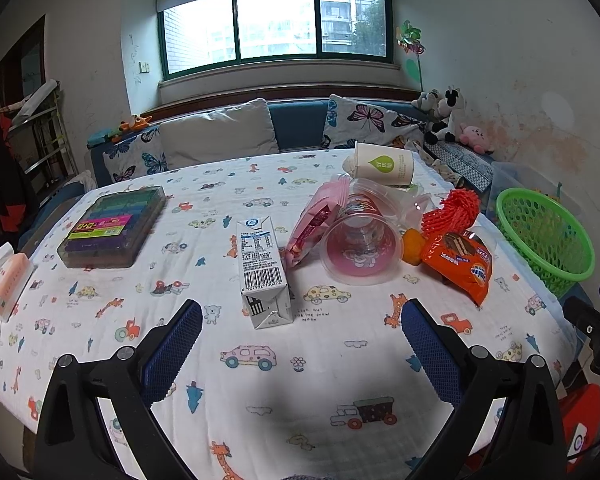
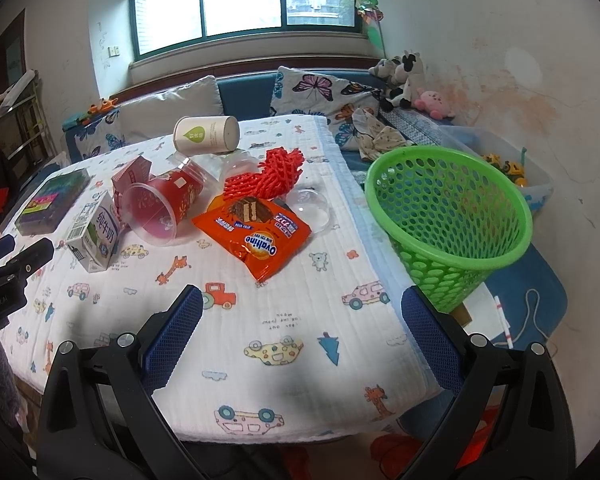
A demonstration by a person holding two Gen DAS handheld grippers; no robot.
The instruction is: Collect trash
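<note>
Trash lies on the cartoon-print tablecloth (image 1: 300, 380): a white milk carton (image 1: 263, 271) (image 2: 94, 232), a clear plastic cup with a pink bottom (image 1: 361, 249) (image 2: 156, 212), a pink wrapper (image 1: 312, 224), an orange Ovaltine snack bag (image 1: 458, 262) (image 2: 254, 232), red foam netting (image 1: 454, 210) (image 2: 268, 178) and a tipped paper cup (image 1: 384, 164) (image 2: 206, 131). A green mesh basket (image 1: 546, 236) (image 2: 448, 216) stands off the table's right edge. My left gripper (image 1: 302, 320) is open, just short of the carton. My right gripper (image 2: 302, 308) is open over bare cloth, short of the snack bag.
A case of coloured markers (image 1: 114, 226) (image 2: 52, 202) and a pink tissue pack (image 1: 8, 280) sit at the table's left. A clear dome lid (image 2: 312, 206) lies by the snack bag. Behind the table is a sofa with cushions (image 1: 220, 132) and plush toys (image 2: 404, 76).
</note>
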